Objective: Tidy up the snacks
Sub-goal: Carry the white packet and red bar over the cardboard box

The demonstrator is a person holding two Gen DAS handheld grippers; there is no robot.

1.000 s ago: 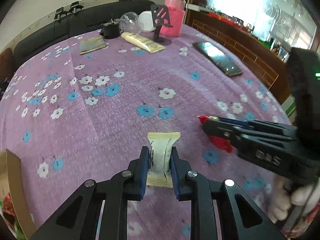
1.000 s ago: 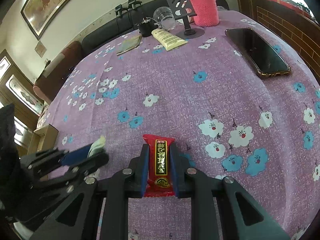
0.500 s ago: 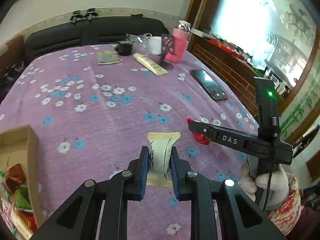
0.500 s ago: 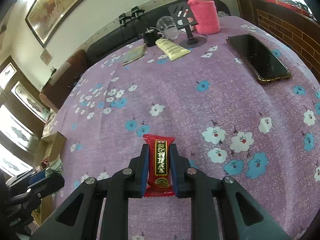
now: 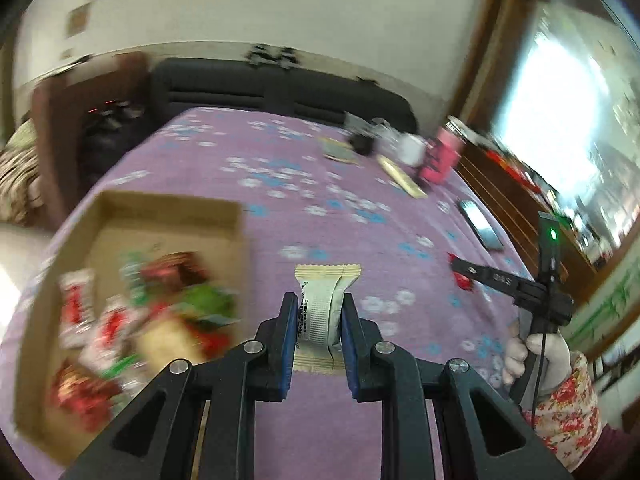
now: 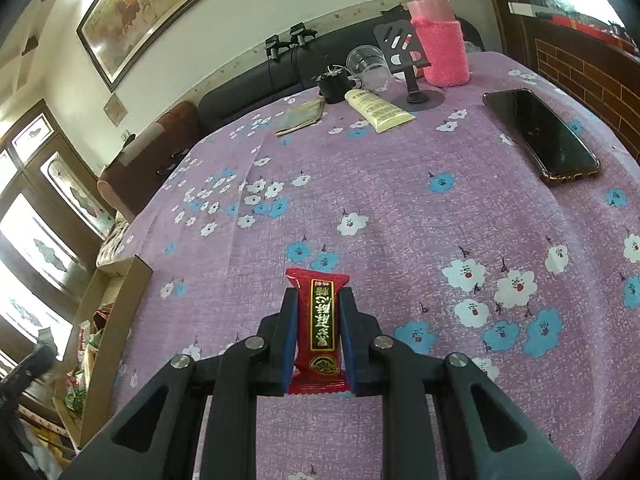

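Both hand-held grippers carry snacks above the counter (image 6: 400, 184).
The left hand-held gripper (image 5: 319, 320) clamps a cream snack packet (image 5: 322, 312) beside the cardboard box (image 5: 168, 208); the right hand-held gripper (image 6: 319, 320) clamps a red snack bar (image 6: 320, 320).

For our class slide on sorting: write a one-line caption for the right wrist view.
Right gripper clamps a red snack bar above the purple floral tablecloth; cardboard box at left.

Black gripper (image 5: 316, 326), blue pads (image 5: 289, 328), silver screws; white glove (image 5: 548, 354), floral sleeve (image 5: 568, 404).
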